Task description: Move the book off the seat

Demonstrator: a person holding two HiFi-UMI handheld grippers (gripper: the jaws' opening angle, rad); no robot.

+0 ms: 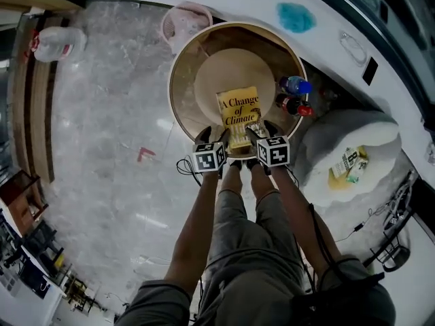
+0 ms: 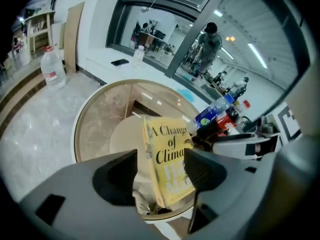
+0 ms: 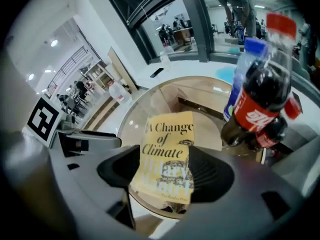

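The yellow book is tilted over the near side of the round tan chair, its near end past the rim. In the right gripper view the book faces me. My right gripper spans its lower part, a pad against each side edge, shut on it. In the left gripper view the book shows spine and cover between the jaws of my left gripper. A thin gap shows at the spine side, and this gripper is open. In the head view the left gripper and right gripper flank the book's near end.
A blue-capped bottle and a cola bottle stand at the chair's right edge, the cola bottle close beside my right gripper. A white beanbag with a snack pack lies right. A water jug stands far left.
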